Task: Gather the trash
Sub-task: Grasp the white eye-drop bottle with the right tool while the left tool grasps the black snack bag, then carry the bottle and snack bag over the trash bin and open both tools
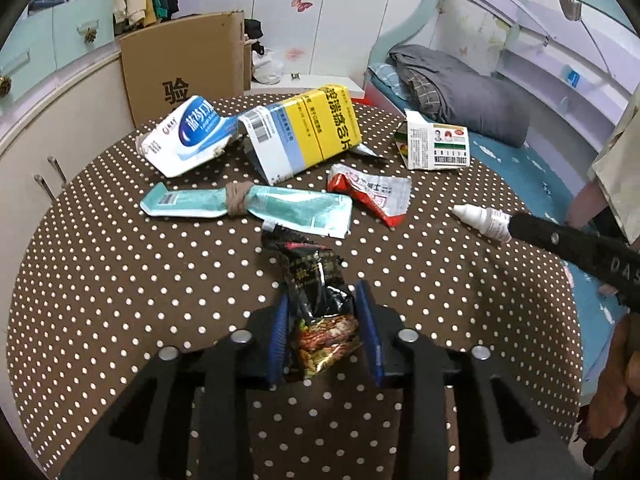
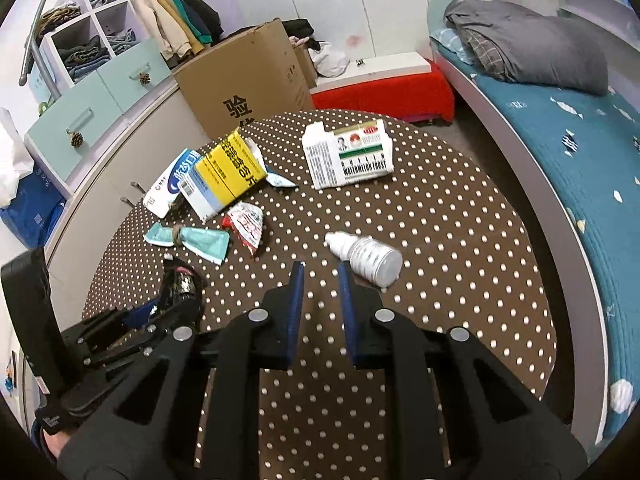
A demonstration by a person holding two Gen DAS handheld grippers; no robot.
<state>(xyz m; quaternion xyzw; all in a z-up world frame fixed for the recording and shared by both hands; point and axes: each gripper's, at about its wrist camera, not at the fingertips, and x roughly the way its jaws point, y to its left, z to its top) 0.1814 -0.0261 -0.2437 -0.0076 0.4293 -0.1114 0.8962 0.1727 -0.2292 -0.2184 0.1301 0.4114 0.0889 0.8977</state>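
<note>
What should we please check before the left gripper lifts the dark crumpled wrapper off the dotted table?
1. Left gripper shut on the dark crumpled snack wrapper: ok.
2. Wrapper apart from the teal flattened tube: ok.
3. Right gripper open, holding nothing: ok.
4. White plastic dropper bottle outside the right fingers: ok.
5. Trash bin in view: not ok.
6. Wrapper off the brown polka-dot tablecloth: cannot tell.

A brown polka-dotted counter (image 2: 440, 240) is seen bearing three crumpled cartons (image 2: 348, 154), a teal tube (image 2: 200, 240), wrappers (image 2: 246, 224) and a white bottle (image 2: 366, 256).
</note>
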